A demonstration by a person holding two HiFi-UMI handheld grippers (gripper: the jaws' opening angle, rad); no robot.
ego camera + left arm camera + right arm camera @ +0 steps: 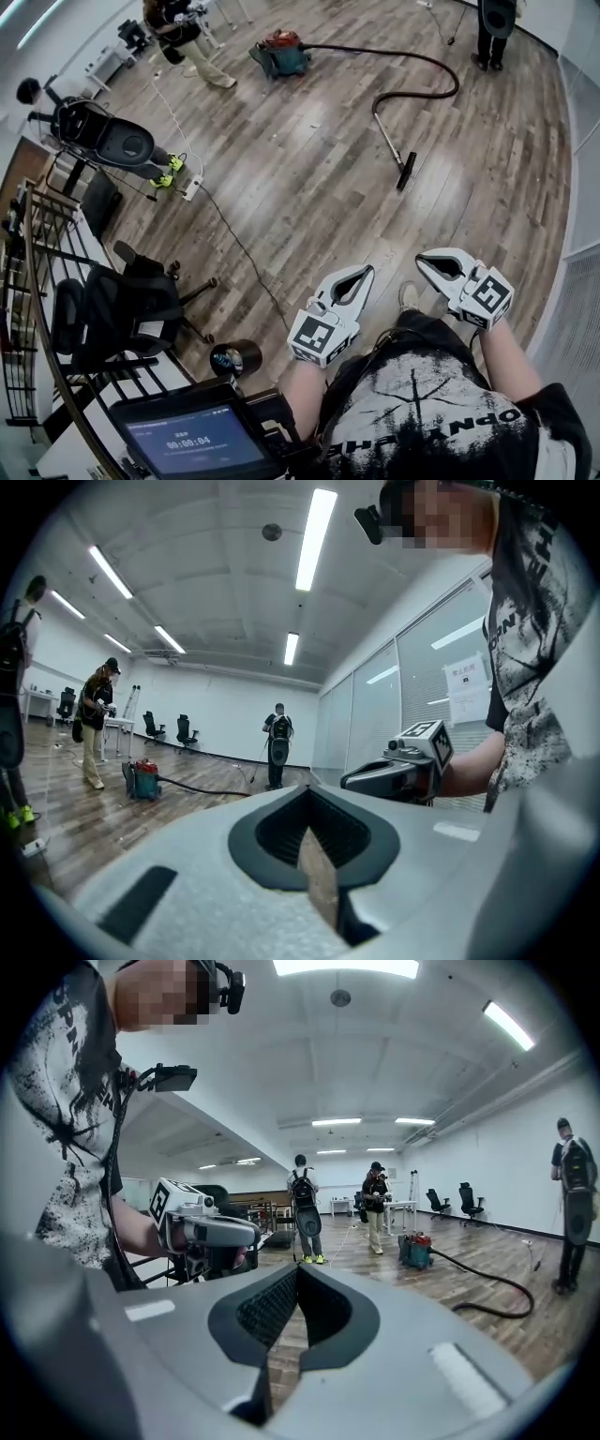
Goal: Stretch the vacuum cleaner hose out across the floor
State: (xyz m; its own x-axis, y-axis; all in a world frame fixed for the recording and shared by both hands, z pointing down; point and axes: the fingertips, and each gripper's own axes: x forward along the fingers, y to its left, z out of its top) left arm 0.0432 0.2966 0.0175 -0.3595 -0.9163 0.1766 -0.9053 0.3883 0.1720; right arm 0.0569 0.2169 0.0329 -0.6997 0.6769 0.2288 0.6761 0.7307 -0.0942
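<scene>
Head view shows left hand-held gripper (367, 272) and right hand-held gripper (422, 262) closed, empty, well apart from the hose (403, 52) curving from the vacuum cleaner (281, 52); only gripper views show ceiling lights (314, 538).

Reads 00:00:04 in pale digits on the dark tablet screen (192, 441); smaller lines there too fine to read. Printed upside down on the black T-shirt (441, 412): OPN, rest unclear. Posted on the glass wall (375, 710), a paper sheet (466, 688), print illegible. Square code markers, no letters, on cubes of left gripper (367, 272) and right gripper (422, 262).
</scene>
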